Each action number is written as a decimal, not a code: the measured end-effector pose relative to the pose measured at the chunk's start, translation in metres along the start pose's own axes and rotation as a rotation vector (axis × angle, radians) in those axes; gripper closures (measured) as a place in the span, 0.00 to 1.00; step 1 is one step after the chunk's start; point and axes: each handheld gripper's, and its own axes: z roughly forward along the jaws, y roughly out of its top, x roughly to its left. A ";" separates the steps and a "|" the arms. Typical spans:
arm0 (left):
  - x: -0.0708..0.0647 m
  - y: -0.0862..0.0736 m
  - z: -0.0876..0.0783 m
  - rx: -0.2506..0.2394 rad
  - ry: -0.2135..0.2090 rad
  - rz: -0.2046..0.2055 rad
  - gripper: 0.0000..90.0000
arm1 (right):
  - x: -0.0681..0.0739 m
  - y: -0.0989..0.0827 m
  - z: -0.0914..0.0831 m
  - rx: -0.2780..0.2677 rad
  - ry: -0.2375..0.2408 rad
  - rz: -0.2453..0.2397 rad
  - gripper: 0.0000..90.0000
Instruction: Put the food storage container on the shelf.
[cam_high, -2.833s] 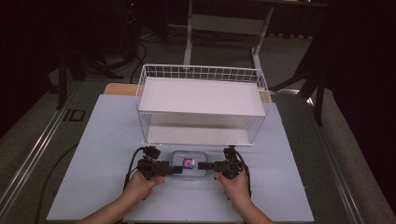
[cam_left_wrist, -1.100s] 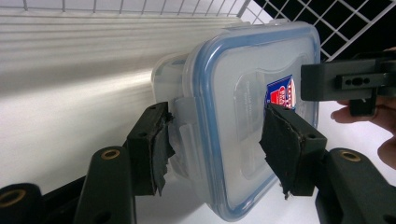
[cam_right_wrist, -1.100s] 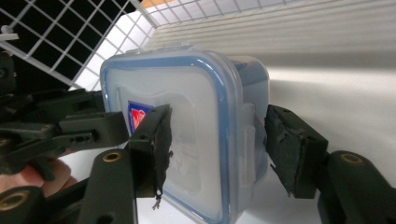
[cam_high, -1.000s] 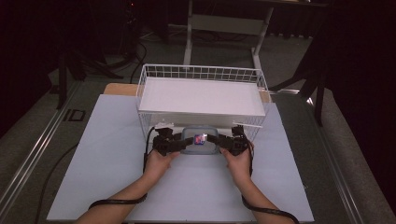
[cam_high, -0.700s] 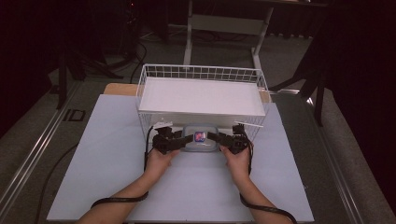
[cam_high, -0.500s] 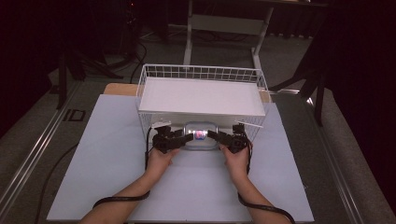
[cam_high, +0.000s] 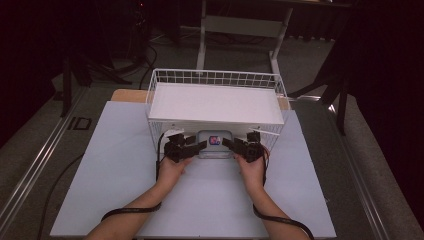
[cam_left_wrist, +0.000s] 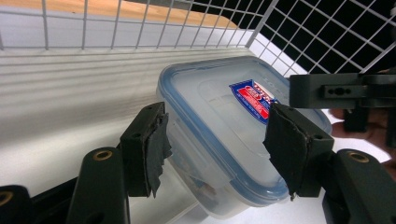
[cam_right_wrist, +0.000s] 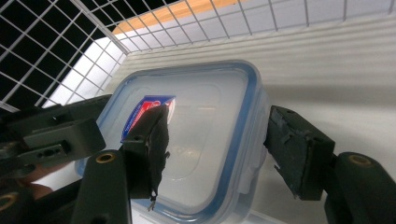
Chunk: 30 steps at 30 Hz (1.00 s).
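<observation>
Lidded plastic container set flat under wire rack lower level, between left tool and right tool. Label up, long axis across worktop. Both tools' jaws just opening, pads released either side.

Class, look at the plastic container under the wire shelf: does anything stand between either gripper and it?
Nothing visible does. The container sits directly between the fingers of the left gripper and the right gripper, on the white surface under the wire shelf.
</observation>
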 end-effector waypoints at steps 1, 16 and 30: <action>-0.001 0.000 -0.001 0.005 0.005 0.010 0.45 | 0.002 0.000 -0.001 0.002 -0.006 -0.012 0.42; -0.014 -0.007 -0.047 0.022 -0.031 0.083 0.45 | 0.022 -0.011 -0.043 -0.032 -0.040 -0.197 0.41; -0.023 -0.013 -0.090 0.005 -0.084 0.135 0.28 | 0.049 -0.030 -0.046 0.069 0.026 -0.301 0.82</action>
